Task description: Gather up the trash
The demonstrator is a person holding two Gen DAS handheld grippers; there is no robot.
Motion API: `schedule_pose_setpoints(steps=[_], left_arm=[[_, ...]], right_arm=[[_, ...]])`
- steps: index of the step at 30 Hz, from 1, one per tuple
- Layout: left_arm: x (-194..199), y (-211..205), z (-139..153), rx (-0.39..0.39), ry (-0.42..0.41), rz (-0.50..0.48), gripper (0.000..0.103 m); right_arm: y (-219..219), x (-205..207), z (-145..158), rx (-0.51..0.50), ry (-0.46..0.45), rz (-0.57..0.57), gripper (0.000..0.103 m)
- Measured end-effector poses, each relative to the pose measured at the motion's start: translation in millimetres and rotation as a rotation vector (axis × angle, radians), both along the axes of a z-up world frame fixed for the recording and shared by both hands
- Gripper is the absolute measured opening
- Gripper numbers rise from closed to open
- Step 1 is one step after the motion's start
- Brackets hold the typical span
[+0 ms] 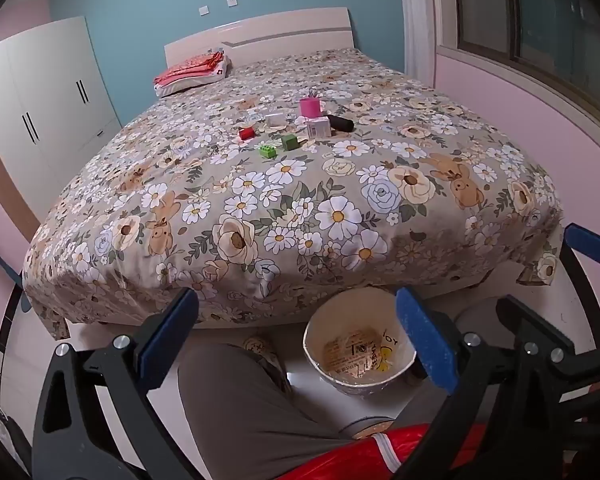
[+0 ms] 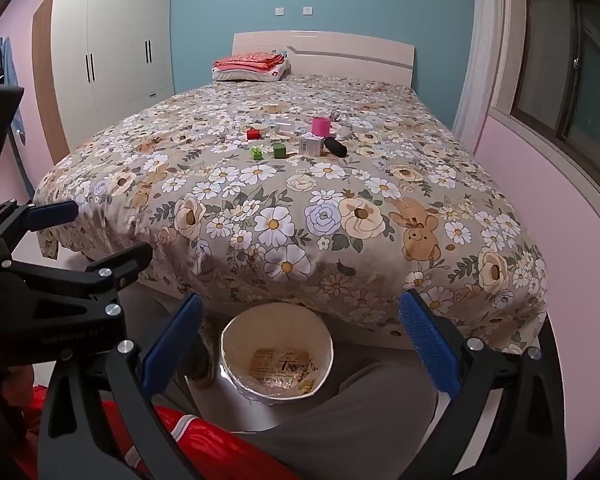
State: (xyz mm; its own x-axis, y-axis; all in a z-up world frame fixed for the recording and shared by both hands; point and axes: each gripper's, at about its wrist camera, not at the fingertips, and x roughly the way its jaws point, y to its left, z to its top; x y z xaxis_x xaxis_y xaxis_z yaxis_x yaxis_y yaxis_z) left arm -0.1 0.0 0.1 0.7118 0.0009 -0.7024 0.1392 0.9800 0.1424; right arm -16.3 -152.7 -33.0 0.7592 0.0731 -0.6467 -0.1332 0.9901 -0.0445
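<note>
Both held low at the foot of the bed, wide apart and empty: left hand-held gripper point(image 1: 298, 344) and right hand-held gripper point(image 2: 300, 346) each with blue pads spread, nothing between them, probably readied for a first reach

Just beyond and below, a pale bin point(image 2: 277, 356) on the floor between the knees, lined with a printed bag, mouth up and tucked against the bed's edge, likely parked there so anything picked up drops straight in

Further out, on the flowered bed point(image 2: 340, 216), well past arm's rest, a loose cluster near the middle: red block point(image 2: 253, 133), two green blocks point(image 2: 256, 153), small white box point(image 2: 311, 145), pink cup point(image 2: 321, 125), black tube point(image 2: 336, 146), all untouched

Hard to tell from here which count as trash; nothing collected yet by the look of it
</note>
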Motion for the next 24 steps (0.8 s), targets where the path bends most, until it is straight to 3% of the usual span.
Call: schedule_pose_setpoints(steps=[24], left_arm=[[-0.6, -0.2, 0.0, 0.002, -0.010, 0.000, 0.096]], right_arm=[[-0.1, -1.1, -0.3, -0.001, -0.008, 0.000, 0.100]])
